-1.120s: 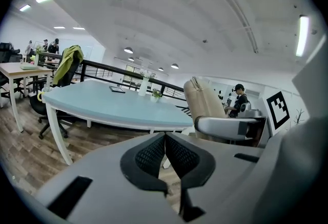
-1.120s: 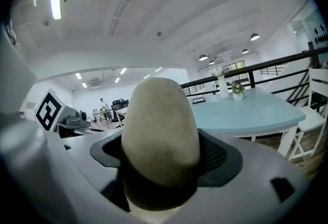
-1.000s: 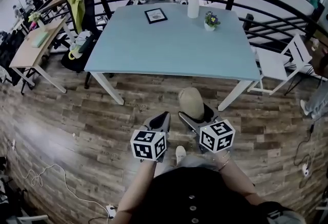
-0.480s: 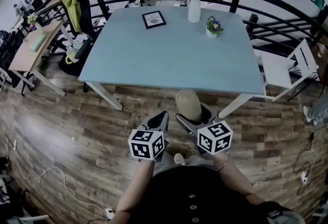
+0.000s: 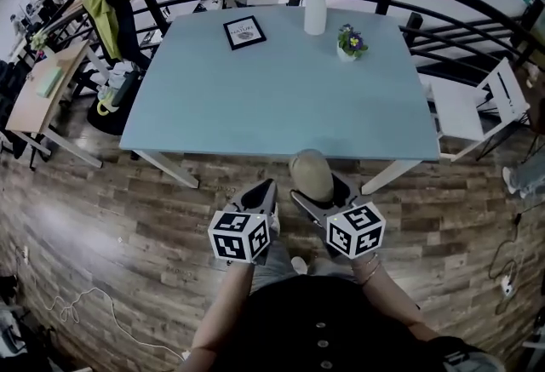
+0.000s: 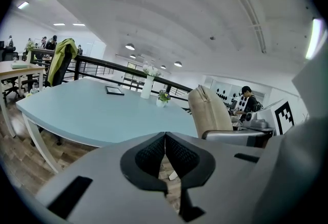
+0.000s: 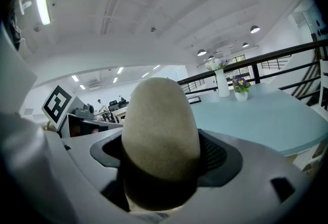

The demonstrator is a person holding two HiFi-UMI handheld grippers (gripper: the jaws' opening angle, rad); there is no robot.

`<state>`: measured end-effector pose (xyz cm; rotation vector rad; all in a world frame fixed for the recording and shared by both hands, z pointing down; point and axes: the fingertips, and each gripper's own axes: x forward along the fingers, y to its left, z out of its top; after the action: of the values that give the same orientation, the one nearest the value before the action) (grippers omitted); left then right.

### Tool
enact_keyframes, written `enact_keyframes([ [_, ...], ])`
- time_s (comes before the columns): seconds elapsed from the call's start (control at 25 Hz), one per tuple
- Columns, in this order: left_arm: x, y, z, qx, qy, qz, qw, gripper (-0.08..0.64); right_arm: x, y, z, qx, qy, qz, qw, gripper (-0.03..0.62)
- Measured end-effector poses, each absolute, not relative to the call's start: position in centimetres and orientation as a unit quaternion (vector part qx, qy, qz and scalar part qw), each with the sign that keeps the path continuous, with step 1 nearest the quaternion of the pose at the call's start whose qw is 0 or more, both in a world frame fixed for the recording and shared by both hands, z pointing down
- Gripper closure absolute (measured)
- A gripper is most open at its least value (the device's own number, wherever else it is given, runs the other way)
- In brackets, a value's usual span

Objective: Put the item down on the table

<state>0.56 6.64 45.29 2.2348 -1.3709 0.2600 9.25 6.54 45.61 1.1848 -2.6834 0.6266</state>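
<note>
A beige soft pouch (image 5: 311, 175) stands upright between the jaws of my right gripper (image 5: 322, 193), which is shut on it. In the right gripper view the beige pouch (image 7: 160, 136) fills the middle and hides the jaw tips. My left gripper (image 5: 262, 196) hangs beside it on the left, shut, with nothing in it; its black pads (image 6: 152, 155) meet in the left gripper view. Both grippers hover over the wooden floor, just short of the near edge of the light blue table (image 5: 255, 98). From the left gripper view the pouch (image 6: 207, 110) shows to the right.
At the table's far side stand a framed picture (image 5: 243, 32), a white vase with flowers (image 5: 315, 8) and a small flower pot (image 5: 347, 43). A black railing (image 5: 443, 8) runs behind. A white chair (image 5: 473, 111) stands to the right, a wooden desk (image 5: 43, 81) to the left.
The table's near edge has come closer to the grippers over the last second. Both grippers keep their pose, the right one still holding the pouch.
</note>
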Motion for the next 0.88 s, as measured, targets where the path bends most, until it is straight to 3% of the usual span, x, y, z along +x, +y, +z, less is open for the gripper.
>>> enact_keyframes([
  [0.88, -8.5, -14.2, 44.8, 0.855, -0.445, 0.104, 0.245, 0.541, -0.3, -14.5, 45.3, 0.449, -0.867, 0.203, 0.066, 0.187],
])
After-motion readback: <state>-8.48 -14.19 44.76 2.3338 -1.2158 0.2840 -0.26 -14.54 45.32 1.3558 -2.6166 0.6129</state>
